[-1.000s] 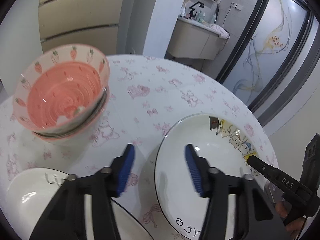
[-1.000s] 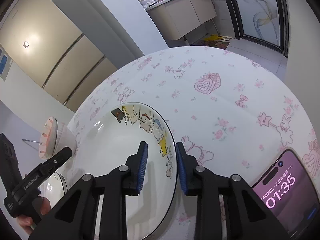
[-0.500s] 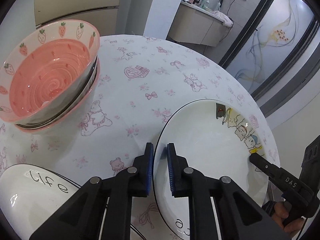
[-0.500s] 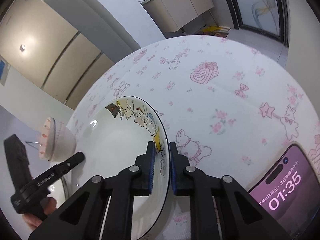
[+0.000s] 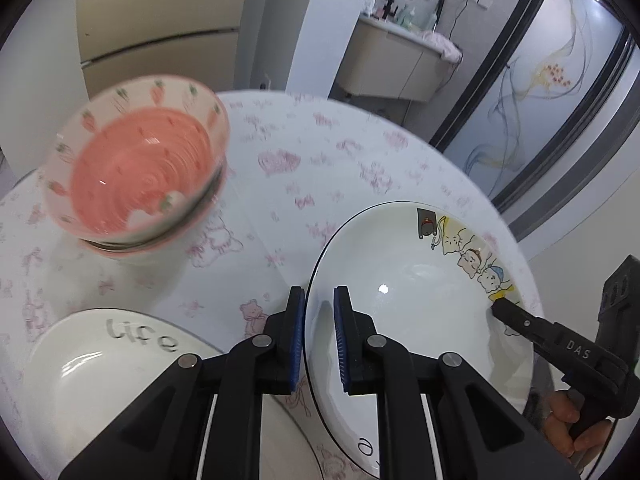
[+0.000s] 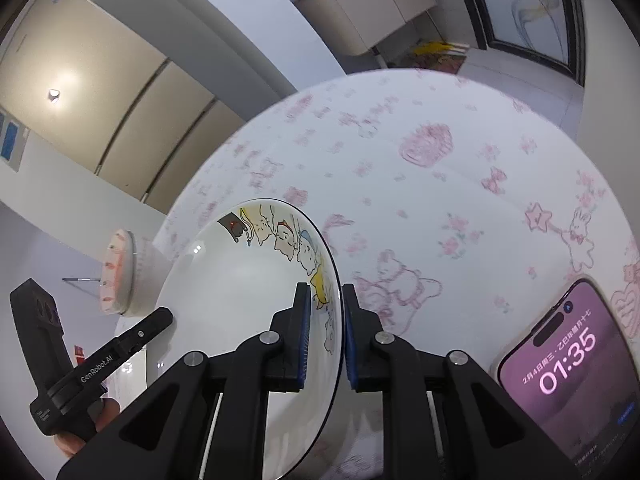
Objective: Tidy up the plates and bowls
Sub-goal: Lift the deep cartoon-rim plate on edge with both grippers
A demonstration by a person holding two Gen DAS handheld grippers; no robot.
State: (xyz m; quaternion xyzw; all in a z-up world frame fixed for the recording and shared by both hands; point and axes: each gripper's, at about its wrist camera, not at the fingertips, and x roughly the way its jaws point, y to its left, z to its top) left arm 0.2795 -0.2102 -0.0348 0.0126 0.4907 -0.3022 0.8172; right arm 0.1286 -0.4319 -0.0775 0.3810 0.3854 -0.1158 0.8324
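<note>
A white cartoon plate [image 5: 408, 304] with a dark rim is held between both grippers, lifted and tilted above the table. My left gripper [image 5: 318, 336] is shut on its left rim. My right gripper [image 6: 325, 332] is shut on its right rim; the plate [image 6: 240, 300] fills the left of the right wrist view. A white "life" plate [image 5: 100, 360] lies at lower left in the left wrist view. A pink strawberry bowl [image 5: 136, 168] sits stacked on other bowls behind it, and shows edge-on in the right wrist view [image 6: 118, 276].
The round table [image 5: 320, 168] has a white cloth with pink prints. A phone [image 6: 572, 364] with a lit screen lies at the table's right edge. A cabinet and a dark-framed door stand beyond the table.
A second ago both grippers were open around the cartoon plate's rims; they closed on it. Since then the plate has risen off the table and tilted.
</note>
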